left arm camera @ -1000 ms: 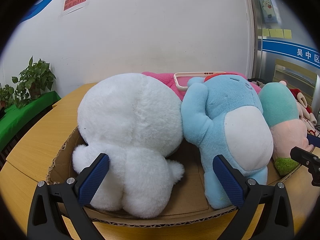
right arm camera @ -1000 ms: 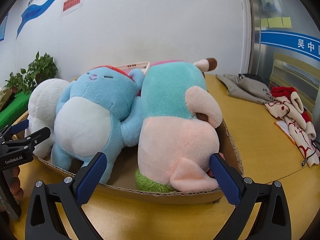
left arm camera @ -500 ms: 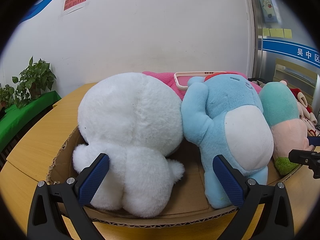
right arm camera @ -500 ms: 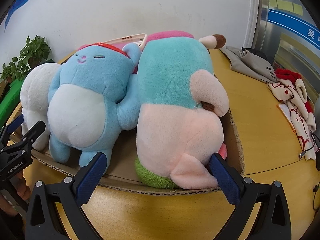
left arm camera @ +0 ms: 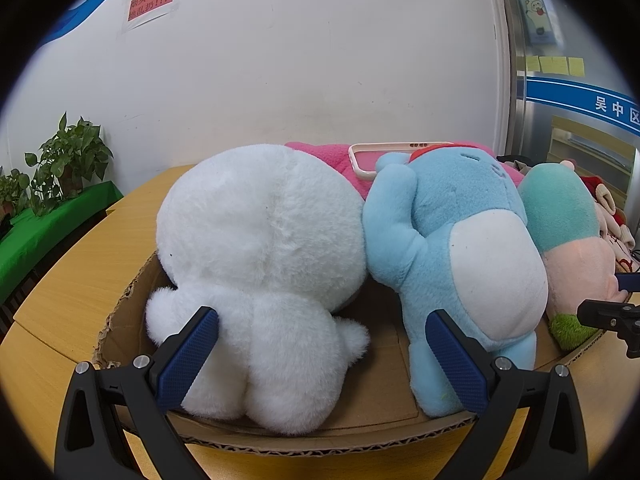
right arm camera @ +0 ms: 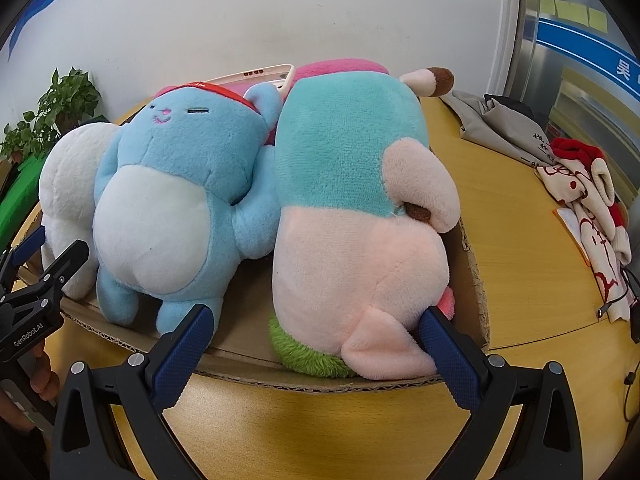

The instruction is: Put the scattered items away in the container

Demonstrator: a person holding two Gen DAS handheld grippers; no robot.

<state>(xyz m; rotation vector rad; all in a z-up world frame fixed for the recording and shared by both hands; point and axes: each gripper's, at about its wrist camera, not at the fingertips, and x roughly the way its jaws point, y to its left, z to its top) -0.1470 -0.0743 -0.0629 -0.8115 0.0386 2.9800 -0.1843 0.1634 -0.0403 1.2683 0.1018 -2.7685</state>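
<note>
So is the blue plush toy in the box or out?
In: the blue plush toy lies inside the cardboard box, between the white toy and the teal-and-pink toy.

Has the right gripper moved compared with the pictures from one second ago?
Yes. The right gripper has risen and tilted downward: in its own view the shallow cardboard box and wooden table now show more from above.

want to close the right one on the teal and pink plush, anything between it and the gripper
Nothing visible does. The right hand-held gripper is open, its fingers on either side of the teal and pink plush's lower end in the cardboard box. The blue plush leans against it, outside the fingers.
</note>
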